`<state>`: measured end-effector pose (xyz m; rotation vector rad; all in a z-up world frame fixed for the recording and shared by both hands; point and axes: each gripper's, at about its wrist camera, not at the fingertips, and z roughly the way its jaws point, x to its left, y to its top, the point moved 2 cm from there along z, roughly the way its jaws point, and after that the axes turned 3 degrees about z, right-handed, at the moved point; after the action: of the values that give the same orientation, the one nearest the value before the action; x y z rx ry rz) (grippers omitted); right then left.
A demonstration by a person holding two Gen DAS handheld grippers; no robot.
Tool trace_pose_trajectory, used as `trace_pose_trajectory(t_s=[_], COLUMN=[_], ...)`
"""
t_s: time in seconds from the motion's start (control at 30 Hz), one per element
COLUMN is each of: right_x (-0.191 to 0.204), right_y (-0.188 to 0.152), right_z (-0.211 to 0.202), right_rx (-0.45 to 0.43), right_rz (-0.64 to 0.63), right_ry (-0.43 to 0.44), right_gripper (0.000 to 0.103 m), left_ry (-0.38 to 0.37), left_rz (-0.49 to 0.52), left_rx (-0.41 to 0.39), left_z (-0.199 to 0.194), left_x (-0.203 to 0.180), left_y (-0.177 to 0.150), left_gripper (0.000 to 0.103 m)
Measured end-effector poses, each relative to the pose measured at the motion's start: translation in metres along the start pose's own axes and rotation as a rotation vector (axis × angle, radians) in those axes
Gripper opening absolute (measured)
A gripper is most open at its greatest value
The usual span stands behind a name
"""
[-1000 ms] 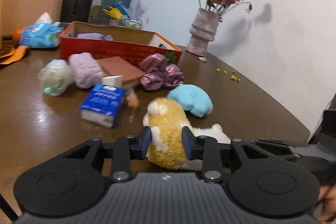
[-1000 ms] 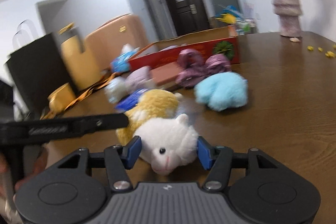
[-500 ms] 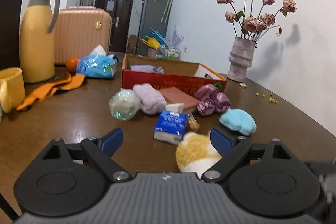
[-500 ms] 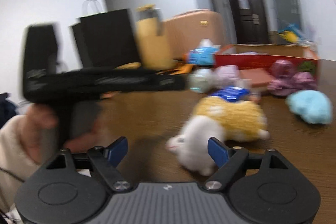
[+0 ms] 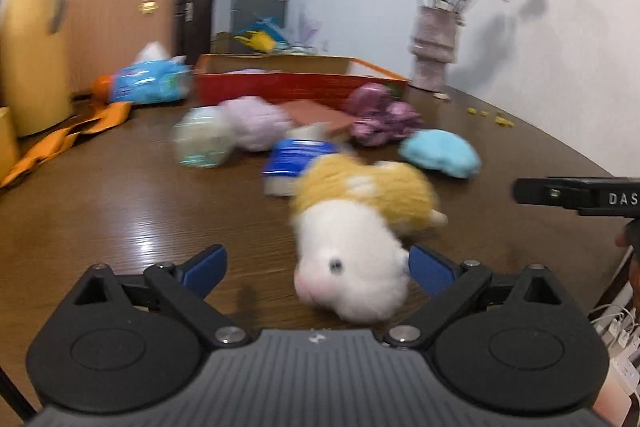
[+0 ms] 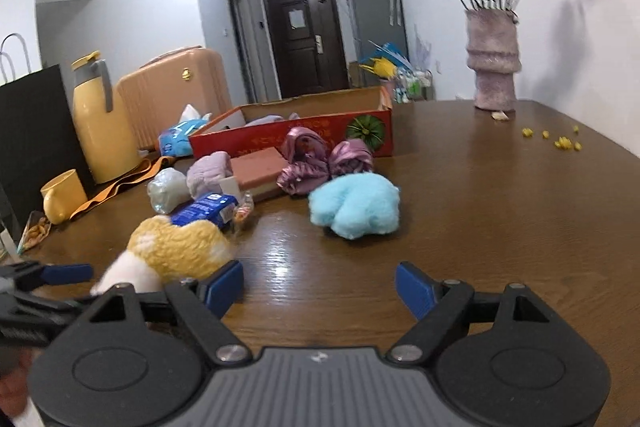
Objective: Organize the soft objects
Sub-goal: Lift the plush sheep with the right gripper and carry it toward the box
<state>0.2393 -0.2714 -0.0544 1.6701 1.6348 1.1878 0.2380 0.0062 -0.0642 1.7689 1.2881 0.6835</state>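
**Both tools let go of the hamster plush**

Since the earlier frames, where each tool pinched one end of the yellow-and-white hamster plush [image 5: 360, 227], both have released it and it now lies on the counter [image 5: 120, 195]. The left tool [image 5: 316, 267] has its jaws spreading at this moment; the plush's white face sits between them, toward the right pad, and may brush it, but it is not squeezed. The right tool [image 6: 320, 285] stands released with only bare wood between its pads.

Judging from the layout, the plush was set down near the front edge to be re-gripped, since the red cardboard box [image 6: 304, 131], the likely home for soft things, lies well behind the clutter. A blue fluffy toy [image 6: 356, 207], purple satin scrunchies [image 6: 320, 163] and a lilac towel roll [image 6: 210, 167] still wait outside it.

The left view, blurred, shows the plush head-on and the right tool's arm entering from the right. The right view is sharp: it shows the plush off to its left, beside the left tool's blue pad [image 6: 66, 273], and something lilac already inside the box.
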Motion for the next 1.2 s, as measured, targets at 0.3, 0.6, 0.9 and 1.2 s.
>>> trace_pose_trajectory(t_s=[0.3,0.6,0.9,1.2], right_x=[0.068,0.083,0.055,0.023], right_y=[0.003,-0.01,-0.022,-0.035], right_z=[0.027,0.054,-0.006,-0.016], right_rx=[-0.021,0.098,0.06,0.048], right_rz=[-0.056,0.063,0.039,0.108], right_ry=[0.218,0.326,0.24,0.205], right_gripper=[0.083,0.043,0.043,0.043], left_ry=[0.05,-0.153,-0.268,-0.262], left_rz=[-0.289,-0.436,-0.372,-0.283], left_rx=[-0.044,0.021,0.028,0.056], left_z=[-0.024,0.013,0.011,0.016], left_x=[0.071,0.062,0.016,-0.013], left_y=[-0.002,0.009,0.011,0.012], left_gripper=[0.099,0.041,0.041,0.056])
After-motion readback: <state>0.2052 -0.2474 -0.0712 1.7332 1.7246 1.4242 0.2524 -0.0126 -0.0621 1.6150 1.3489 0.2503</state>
